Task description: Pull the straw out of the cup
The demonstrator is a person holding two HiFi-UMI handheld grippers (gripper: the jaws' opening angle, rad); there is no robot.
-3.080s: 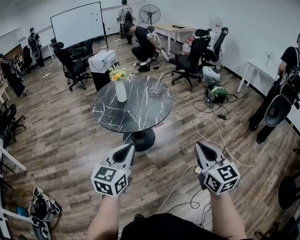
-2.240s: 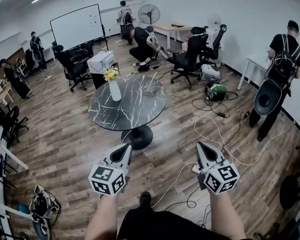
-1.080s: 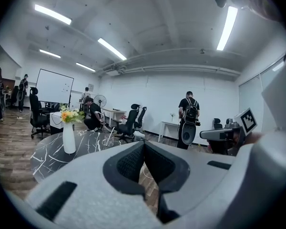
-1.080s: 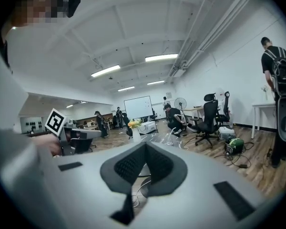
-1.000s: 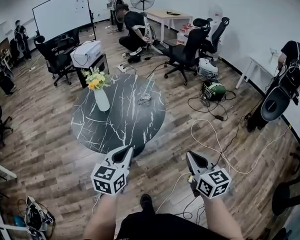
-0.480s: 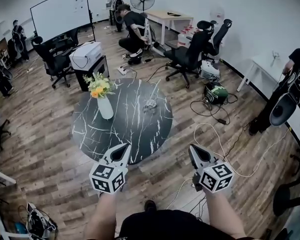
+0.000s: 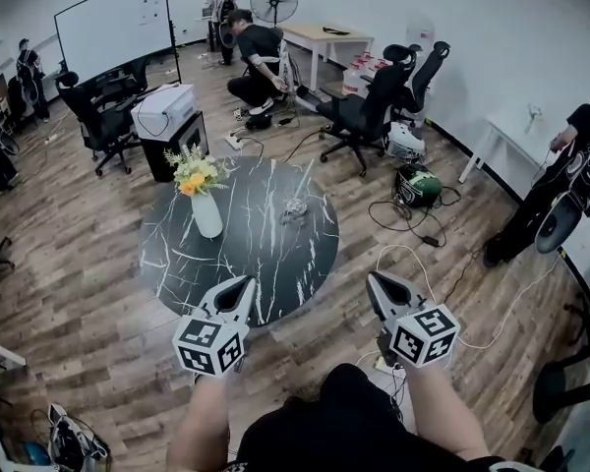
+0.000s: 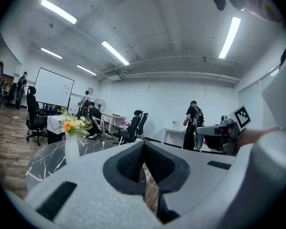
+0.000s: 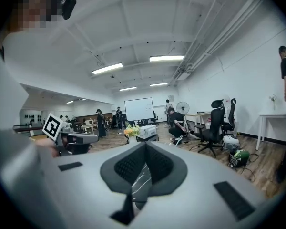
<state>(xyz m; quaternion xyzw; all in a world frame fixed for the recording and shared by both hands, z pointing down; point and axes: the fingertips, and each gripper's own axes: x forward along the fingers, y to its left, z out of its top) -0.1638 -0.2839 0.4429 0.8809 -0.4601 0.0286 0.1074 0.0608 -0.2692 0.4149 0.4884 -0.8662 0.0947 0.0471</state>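
Observation:
A clear cup (image 7: pixel 294 208) with a pale straw (image 7: pixel 304 182) leaning up to the right stands on the far right part of the round black marble table (image 7: pixel 238 264). A white vase (image 7: pixel 206 213) of yellow flowers stands to its left. My left gripper (image 7: pixel 243 286) hangs over the table's near edge, shut and empty. My right gripper (image 7: pixel 376 283) is level with it, off the table's right side above the floor, also shut and empty. In the left gripper view the vase (image 8: pixel 71 146) shows left of the closed jaws (image 8: pixel 144 142). The right gripper's jaws (image 9: pixel 145 145) meet with nothing between them.
Office chairs (image 7: pixel 366 111) and a printer on a black cabinet (image 7: pixel 164 116) stand behind the table. White and black cables (image 7: pixel 428 264) lie on the wooden floor at the right, near a green bag (image 7: pixel 417 183). Several people stand around the room's edges.
The table has come closer over the frames. Both grippers have moved forward with me; the left one now overlaps the table's near edge. Both have stayed shut.

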